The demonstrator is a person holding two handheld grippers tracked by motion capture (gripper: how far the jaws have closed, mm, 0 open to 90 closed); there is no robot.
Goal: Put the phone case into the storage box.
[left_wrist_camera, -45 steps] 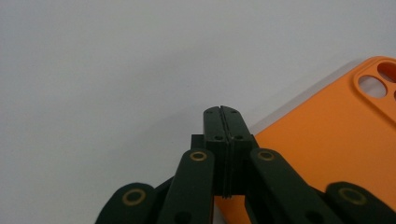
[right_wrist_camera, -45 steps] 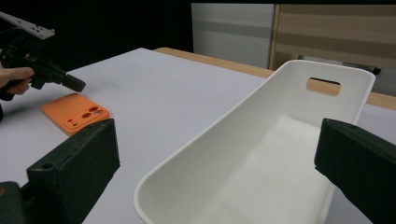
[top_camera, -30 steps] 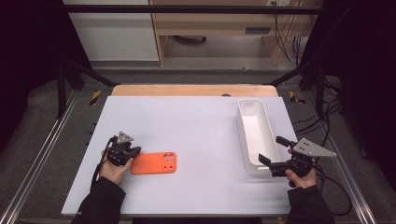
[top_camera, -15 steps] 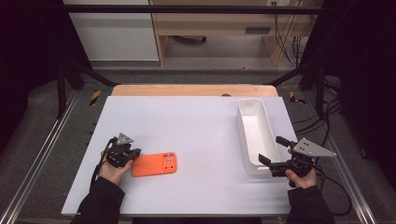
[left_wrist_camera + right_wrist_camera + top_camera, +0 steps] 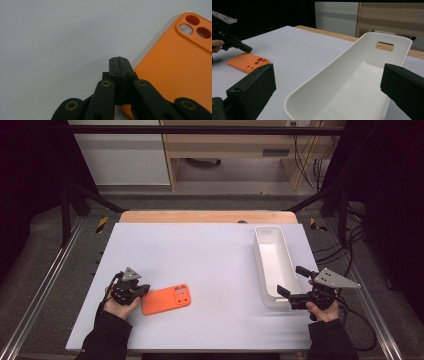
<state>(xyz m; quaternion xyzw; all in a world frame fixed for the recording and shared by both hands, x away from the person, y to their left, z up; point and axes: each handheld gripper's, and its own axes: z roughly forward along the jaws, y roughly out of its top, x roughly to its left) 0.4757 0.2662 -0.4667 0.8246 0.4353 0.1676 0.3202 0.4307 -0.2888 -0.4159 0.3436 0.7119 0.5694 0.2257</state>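
An orange phone case (image 5: 166, 299) lies flat on the white table, camera holes to the right. My left gripper (image 5: 144, 291) rests at its left end, jaws shut with nothing between them; in the left gripper view its tips (image 5: 118, 62) sit just beside the phone case's (image 5: 175, 62) edge. A long white bin (image 5: 274, 265) stands at the right of the table. My right gripper (image 5: 293, 282) is wide open at the bin's near end, one jaw on each side of it; the right gripper view looks into the empty bin (image 5: 359, 85) between the jaws.
The white table surface (image 5: 200, 255) ends in a wooden strip (image 5: 207, 216) at the far edge. Black frame rails and cables run along both sides. In the right gripper view the left gripper (image 5: 245, 48) hovers by the phone case (image 5: 248, 62).
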